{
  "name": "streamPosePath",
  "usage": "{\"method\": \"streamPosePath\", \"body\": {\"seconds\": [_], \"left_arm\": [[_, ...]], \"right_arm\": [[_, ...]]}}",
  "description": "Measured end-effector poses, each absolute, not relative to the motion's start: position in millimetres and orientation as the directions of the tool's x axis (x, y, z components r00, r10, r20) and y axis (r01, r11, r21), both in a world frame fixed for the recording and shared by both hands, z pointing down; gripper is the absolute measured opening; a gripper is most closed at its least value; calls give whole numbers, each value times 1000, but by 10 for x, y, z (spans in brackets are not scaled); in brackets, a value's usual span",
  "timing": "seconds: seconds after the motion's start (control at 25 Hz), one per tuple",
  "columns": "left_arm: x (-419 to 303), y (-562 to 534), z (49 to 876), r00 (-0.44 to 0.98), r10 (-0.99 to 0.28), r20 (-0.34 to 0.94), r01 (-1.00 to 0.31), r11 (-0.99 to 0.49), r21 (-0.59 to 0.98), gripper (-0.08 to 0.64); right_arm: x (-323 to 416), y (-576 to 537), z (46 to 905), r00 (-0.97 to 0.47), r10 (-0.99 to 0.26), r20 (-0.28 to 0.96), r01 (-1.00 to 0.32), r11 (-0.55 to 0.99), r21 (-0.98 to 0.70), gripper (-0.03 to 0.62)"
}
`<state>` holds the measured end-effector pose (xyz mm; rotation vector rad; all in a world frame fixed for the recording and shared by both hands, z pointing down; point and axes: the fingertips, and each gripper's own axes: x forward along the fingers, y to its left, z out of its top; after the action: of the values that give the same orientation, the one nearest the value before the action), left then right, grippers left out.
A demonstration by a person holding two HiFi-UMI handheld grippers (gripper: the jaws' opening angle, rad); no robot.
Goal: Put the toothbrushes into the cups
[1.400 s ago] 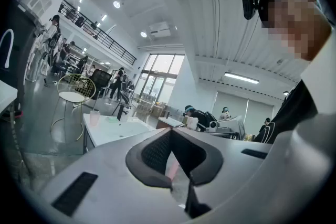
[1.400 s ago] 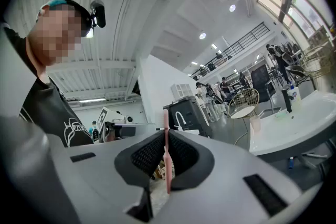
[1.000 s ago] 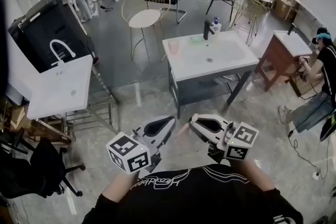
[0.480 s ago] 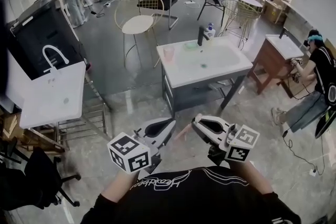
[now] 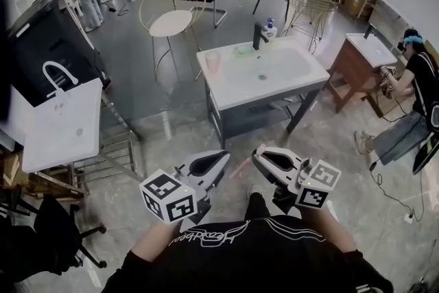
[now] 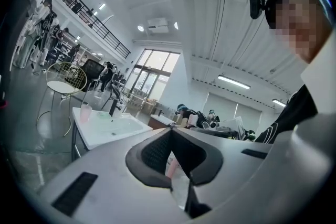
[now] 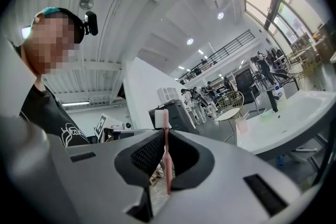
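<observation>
My right gripper [image 5: 256, 156] is shut on a pink toothbrush [image 7: 166, 157], which stands crosswise in the jaws with its white bristle head up. In the head view the toothbrush [image 5: 241, 166] slants down-left toward the tip of my left gripper [image 5: 221, 160]. The left gripper's [image 6: 170, 132] jaws are closed at the tips, and only a pink sliver shows in the gap behind them. A pale pink cup [image 5: 212, 62] stands on the white sink table [image 5: 236, 92], well ahead of both grippers. The cup [image 6: 85, 112] also shows in the left gripper view, and the same cup [image 7: 242, 126] in the right gripper view.
On the sink table are a black faucet [image 5: 258, 36], a bottle [image 5: 271, 29] and a green dish [image 5: 243, 49]. A second white basin [image 5: 58, 121] stands at the left, and a brown cabinet [image 5: 360, 62] at the right. A seated person [image 5: 418, 89] is at the far right. Chairs [image 5: 168, 14] stand behind.
The sink table has slid left and a little nearer in the head view as the person steps toward it. Both grippers keep their pose and their grip.
</observation>
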<state>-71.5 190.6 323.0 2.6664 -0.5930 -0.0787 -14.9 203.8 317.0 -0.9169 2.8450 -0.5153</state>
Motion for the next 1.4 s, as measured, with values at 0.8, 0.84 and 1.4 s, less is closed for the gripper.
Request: {"method": "streamPosePath", "body": {"seconds": [0.8,0.84,1.4], "left_arm": [[743,-158,3455,834,-533,143,-541,-738,403,5],[795,-241,3453,828,-542,142,-548,-732,404,5],[755,-857,3522,790,-595,147,-594,-684,424,5]], "right_arm": [[1318,-74,3343,-882,-469,-40,-406,800,-442,43],[1374,-155,3346,-886,-463,-36,-402,804,-438,43],[1339,-819,3459,-913,-407,-7,-357,810,-464,43]]}}
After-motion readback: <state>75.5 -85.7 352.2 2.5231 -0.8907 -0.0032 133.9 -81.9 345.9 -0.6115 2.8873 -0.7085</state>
